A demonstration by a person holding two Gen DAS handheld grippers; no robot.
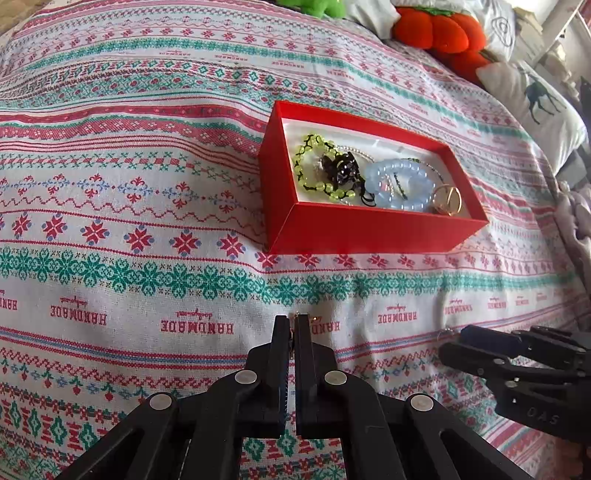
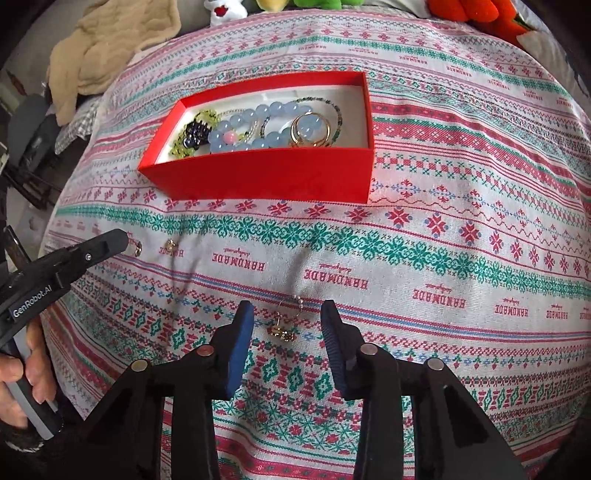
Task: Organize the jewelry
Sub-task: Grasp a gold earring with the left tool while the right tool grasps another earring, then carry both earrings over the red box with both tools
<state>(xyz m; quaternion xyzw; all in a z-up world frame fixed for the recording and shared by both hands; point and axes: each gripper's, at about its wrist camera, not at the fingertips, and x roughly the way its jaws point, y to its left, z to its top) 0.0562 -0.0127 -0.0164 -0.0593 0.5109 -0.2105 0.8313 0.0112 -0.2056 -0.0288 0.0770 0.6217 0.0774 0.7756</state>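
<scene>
Right down at the near edge, the right gripper [image 2: 287, 314] points steeply at the patterned bedspread [image 2: 443, 240], its blue-padded jaws apart, and between them, touching neither pad, lies a small gold earring [image 2: 282, 328] on a thin wire hoop, flat on the cloth on the near side of the red box [image 2: 258, 177] and well apart from it. Over to the left of that earring, the left gripper [image 2: 125, 240] comes in at a slant, a hand [image 2: 26, 369] wrapped round its grey handle, and its jaws are pressed together on a little gold piece [image 2: 137, 252] that peeks out at the tip; in the left wrist view the same glint of metal sits pinched between the closed fingers [image 1: 282, 332]. Just past that tip, still on the near side of the red box, another tiny gold bit [image 2: 170, 243] rests on the fabric by the word HANDMADE. Further out, the red box stands open on the bedspread, white inside, holding a pale blue bead bracelet [image 2: 258, 125], a yellow-green bead string [image 1: 310, 166], a dark beaded cluster [image 1: 338, 168], and gold rings [image 2: 310, 129] toward its right end. Beyond the box, at the far edge, plush toys in orange [image 1: 439, 33] and green [image 1: 314, 5], and a beige cloth [image 2: 107, 48] off to the far left.
</scene>
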